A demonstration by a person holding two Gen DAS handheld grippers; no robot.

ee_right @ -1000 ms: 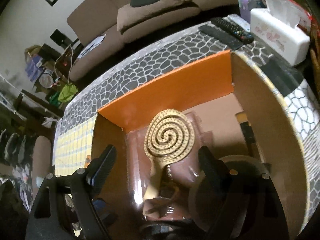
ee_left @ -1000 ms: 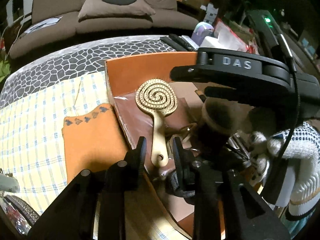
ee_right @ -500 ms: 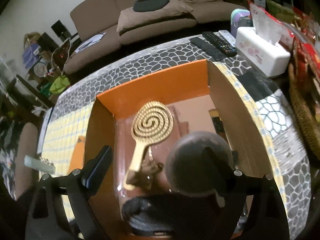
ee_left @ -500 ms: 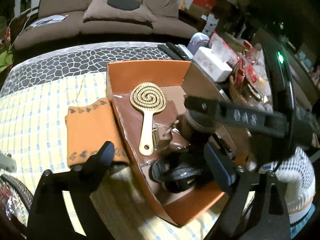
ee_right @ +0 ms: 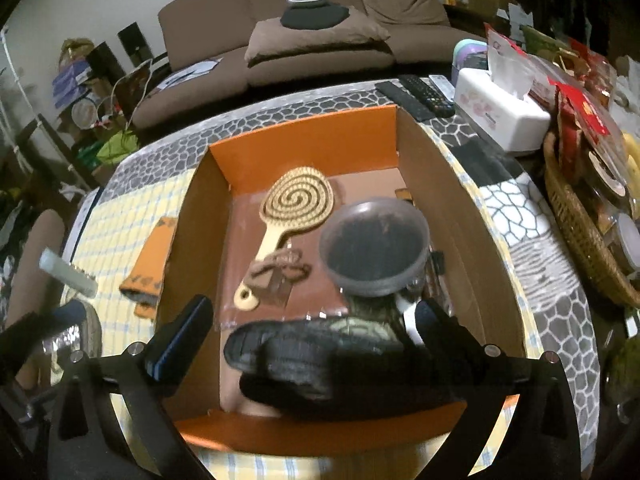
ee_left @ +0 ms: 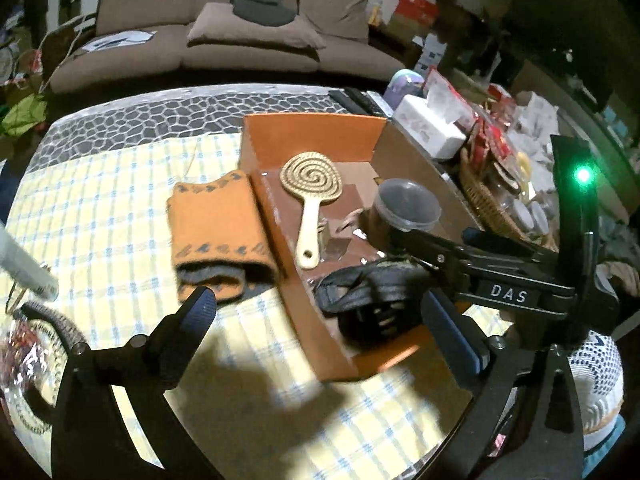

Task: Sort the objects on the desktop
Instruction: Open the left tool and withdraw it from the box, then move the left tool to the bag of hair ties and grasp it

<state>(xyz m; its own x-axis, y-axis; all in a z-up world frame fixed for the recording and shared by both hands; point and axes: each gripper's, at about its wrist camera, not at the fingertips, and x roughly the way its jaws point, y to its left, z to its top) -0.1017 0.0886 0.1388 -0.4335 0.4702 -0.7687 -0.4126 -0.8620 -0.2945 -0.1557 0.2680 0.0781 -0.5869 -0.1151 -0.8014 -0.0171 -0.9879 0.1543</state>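
An orange cardboard box (ee_left: 316, 140) (ee_right: 304, 140) stands on the table. Inside lie a tan spiral hairbrush (ee_left: 310, 184) (ee_right: 296, 204), a dark round jar (ee_left: 406, 206) (ee_right: 376, 244), a brown tied item (ee_right: 280, 268) and a black strap bundle (ee_left: 368, 292) (ee_right: 320, 360). An orange folded cloth (ee_left: 220, 228) (ee_right: 150, 264) lies left of the box. My left gripper (ee_left: 320, 320) is open and empty, above the box's near left corner. My right gripper (ee_right: 308, 328) is open and empty above the box's near end; it also shows in the left wrist view (ee_left: 500, 276).
The table has a yellow checked cloth (ee_left: 100, 200) and a grey pebble-pattern cover (ee_right: 540, 280). A white tissue box (ee_right: 504, 120), remote controls (ee_right: 416, 96) and a wicker basket (ee_right: 580, 232) of packets stand to the right. A brown sofa (ee_right: 320, 32) is behind.
Both grippers have pulled back and up from the box. The left gripper has opened wide from nearly closed around the hairbrush handle. The hairbrush stays in the box.
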